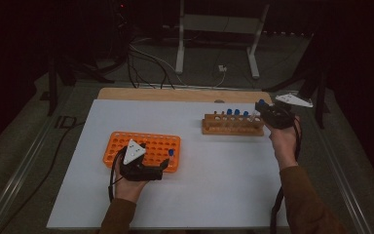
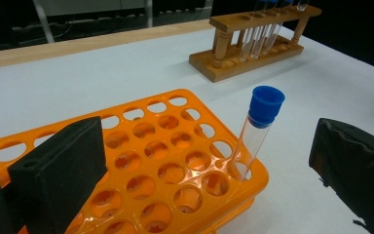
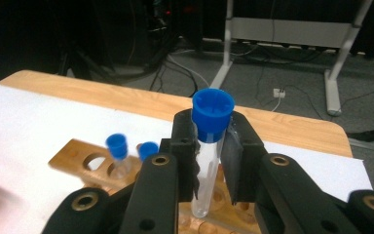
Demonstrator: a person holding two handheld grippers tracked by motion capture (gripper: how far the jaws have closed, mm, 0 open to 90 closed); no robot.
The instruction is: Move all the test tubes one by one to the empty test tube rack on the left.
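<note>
My right gripper [image 3: 210,153] is shut on a clear test tube with a blue cap [image 3: 208,146], holding it upright just above the wooden rack [image 3: 85,163]. In the high view this right gripper [image 1: 267,111] hovers over the right end of the wooden rack [image 1: 233,126], which holds several blue-capped tubes [image 1: 236,113]. My left gripper [image 1: 164,166] rests at the near right corner of the orange rack [image 1: 143,146], its jaws open. Between those wide jaws [image 2: 207,148], one blue-capped tube [image 2: 257,134] stands tilted in a corner hole of the orange rack [image 2: 165,165], touched by neither pad.
A white sheet [image 1: 199,190] covers the table, with a wooden edge [image 1: 175,94] at the far side. Cables and a metal stand [image 1: 219,29] lie on the floor beyond. Most holes of the orange rack have no tube in them.
</note>
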